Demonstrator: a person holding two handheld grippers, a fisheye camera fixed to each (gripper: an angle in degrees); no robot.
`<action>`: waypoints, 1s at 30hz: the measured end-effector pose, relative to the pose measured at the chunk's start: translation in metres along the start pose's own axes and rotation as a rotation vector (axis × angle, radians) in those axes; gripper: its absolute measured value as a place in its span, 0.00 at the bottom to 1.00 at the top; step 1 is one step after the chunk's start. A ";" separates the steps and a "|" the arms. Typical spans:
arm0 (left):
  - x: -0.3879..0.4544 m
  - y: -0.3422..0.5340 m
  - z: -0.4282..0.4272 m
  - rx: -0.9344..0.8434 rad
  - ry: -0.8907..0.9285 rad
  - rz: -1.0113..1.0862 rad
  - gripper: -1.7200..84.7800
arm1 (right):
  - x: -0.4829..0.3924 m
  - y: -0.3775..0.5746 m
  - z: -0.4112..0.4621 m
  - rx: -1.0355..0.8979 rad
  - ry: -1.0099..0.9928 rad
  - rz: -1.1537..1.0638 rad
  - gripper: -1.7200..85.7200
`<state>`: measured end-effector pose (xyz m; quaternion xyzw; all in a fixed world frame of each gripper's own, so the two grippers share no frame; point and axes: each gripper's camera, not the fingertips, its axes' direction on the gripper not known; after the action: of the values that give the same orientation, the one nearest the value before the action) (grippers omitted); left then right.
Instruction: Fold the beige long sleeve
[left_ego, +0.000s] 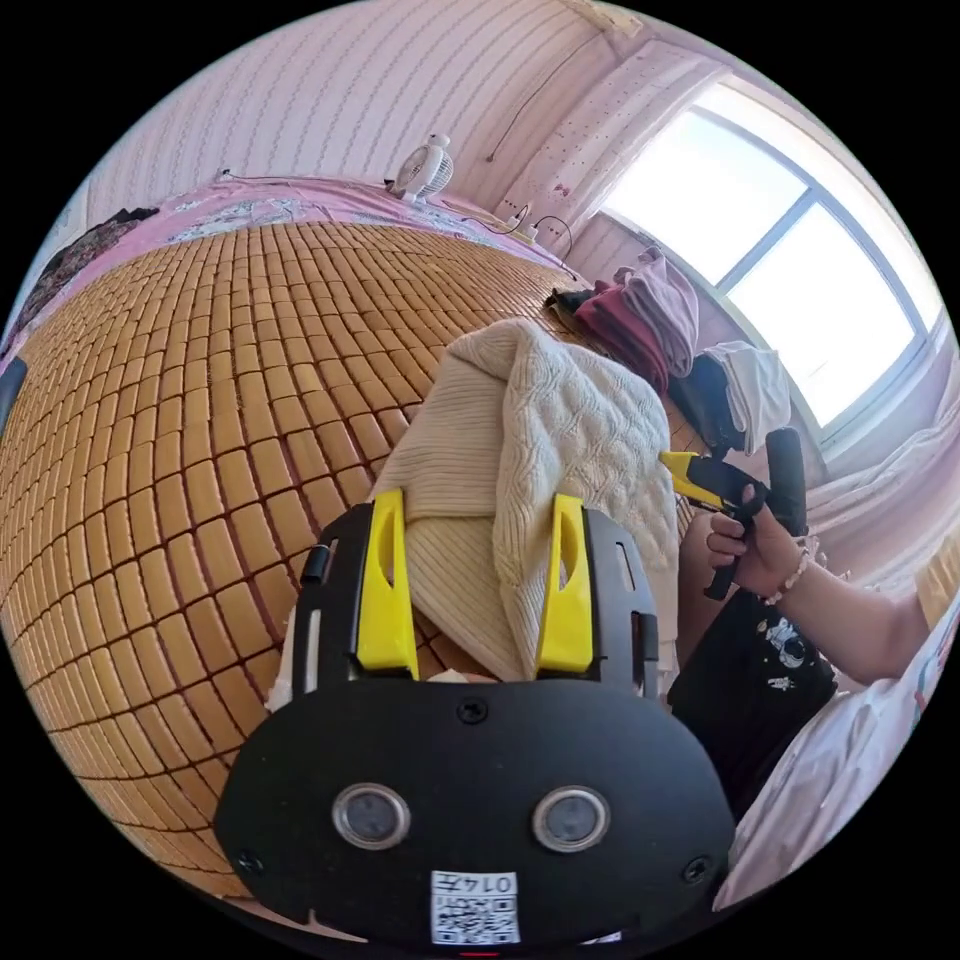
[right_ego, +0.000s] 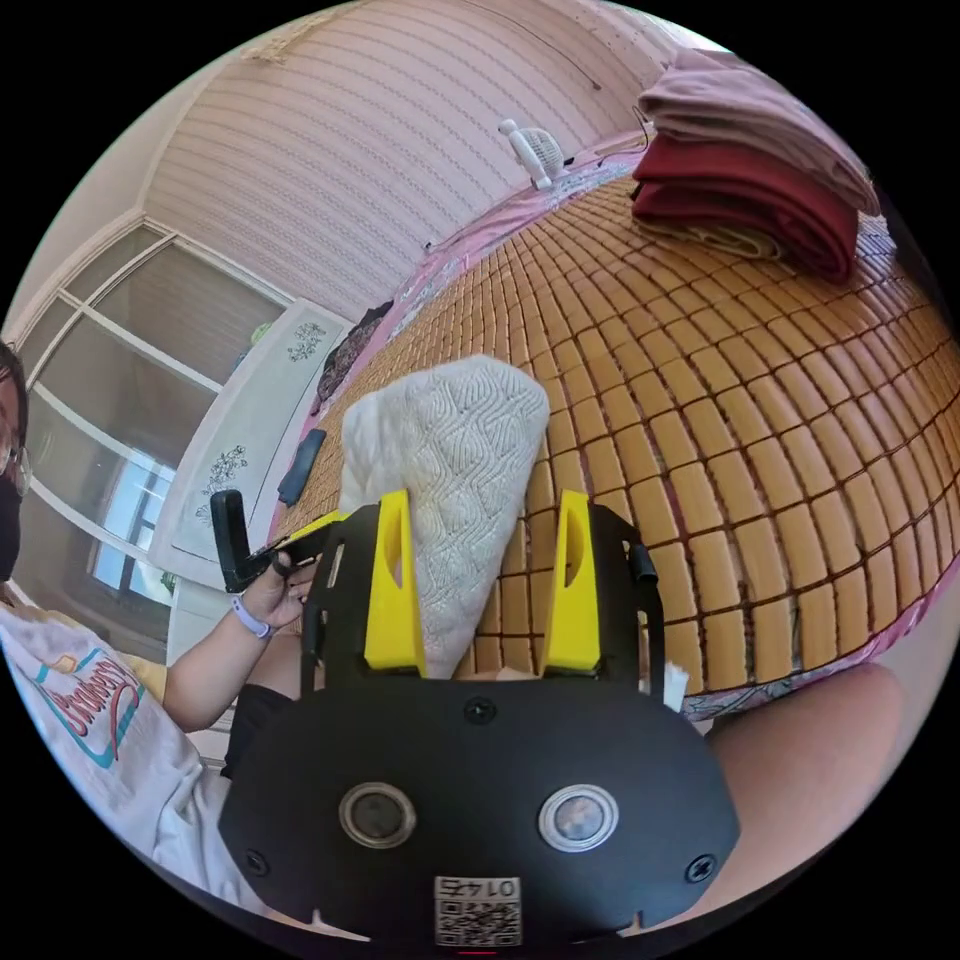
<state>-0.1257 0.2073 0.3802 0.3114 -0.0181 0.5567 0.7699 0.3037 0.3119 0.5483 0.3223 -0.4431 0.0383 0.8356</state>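
Beige sweater (left_ego: 560, 440) sits bunched on the mat (left_ego: 200, 400) of the bed, between both tools. Folding looks under way, not finished: the knit is heaped, one flap draped over a ribbed layer. Left tool (left_ego: 478, 585): jaws spread, sweater lying between them, no clamp on the cloth, so released. Right tool (right_ego: 482, 590): jaws likewise apart, a cable-knit end (right_ego: 450, 480) rising beside the left jaw (touching it or not, cannot tell); released as well. Next move, by my reading, calls for each tool to close on an edge and lay the heap flat before a fold can be squared. Left gripper view gives the right tool (left_ego: 700, 478) from outside, held in a hand (left_ego: 755, 545), plus a window and loose clothes (left_ego: 655, 315) behind. Right gripper view gives a neat folded stack (right_ego: 760, 175) on the mat and the hand (right_ego: 280, 590) holding the left tool.
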 end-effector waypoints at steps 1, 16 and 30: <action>0.002 -0.001 0.001 -0.018 -0.019 0.004 0.23 | 0.000 0.002 0.010 -0.036 -0.023 0.004 0.22; 0.004 0.025 -0.020 -0.080 0.417 -0.182 0.11 | -0.010 0.019 -0.016 -0.131 -0.346 -0.062 0.13; 0.126 -0.101 -0.048 0.129 0.625 0.171 0.11 | -0.030 -0.066 -0.198 0.189 -0.421 -0.380 0.12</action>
<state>-0.0054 0.3196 0.3425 0.1709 0.2285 0.6878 0.6674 0.4500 0.3799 0.4127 0.4769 -0.5327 -0.1455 0.6838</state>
